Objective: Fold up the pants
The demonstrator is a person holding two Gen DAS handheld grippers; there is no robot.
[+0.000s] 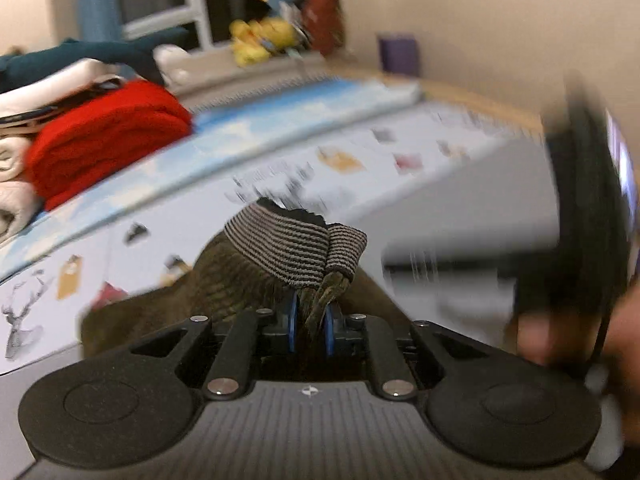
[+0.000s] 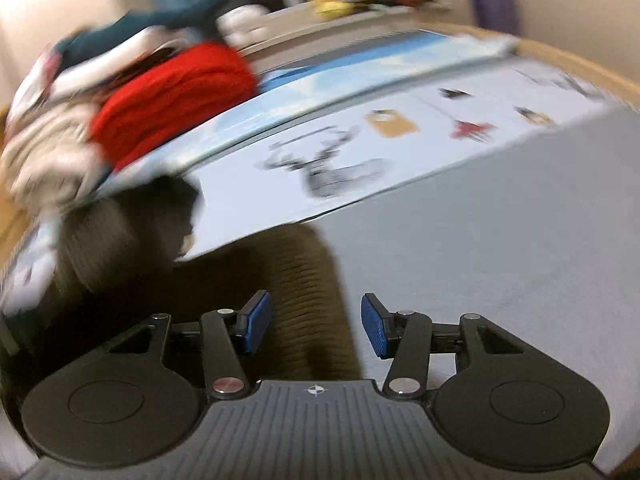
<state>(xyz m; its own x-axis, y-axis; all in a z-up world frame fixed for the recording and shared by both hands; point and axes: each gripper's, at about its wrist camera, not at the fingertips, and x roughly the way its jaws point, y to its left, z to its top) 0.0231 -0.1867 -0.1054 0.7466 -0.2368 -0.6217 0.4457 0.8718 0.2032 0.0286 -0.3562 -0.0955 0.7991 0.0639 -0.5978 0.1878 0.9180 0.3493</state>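
Observation:
The pants are olive-brown corduroy [image 1: 240,280] with a striped knit cuff [image 1: 288,248]. My left gripper [image 1: 314,328] is shut on the fabric just below the cuff and holds it above the bed. In the right wrist view the pants [image 2: 304,280] lie on the grey sheet under and left of my right gripper [image 2: 316,324], which is open and empty. The other gripper and the hand holding it show blurred at the right edge of the left wrist view [image 1: 580,220].
A bed with a grey sheet [image 2: 500,260] and a white printed cover [image 2: 400,152] fills the view. A pile of folded clothes topped by a red knit [image 1: 108,136] sits at the far left. A windowsill with yellow toys [image 1: 260,36] lies behind.

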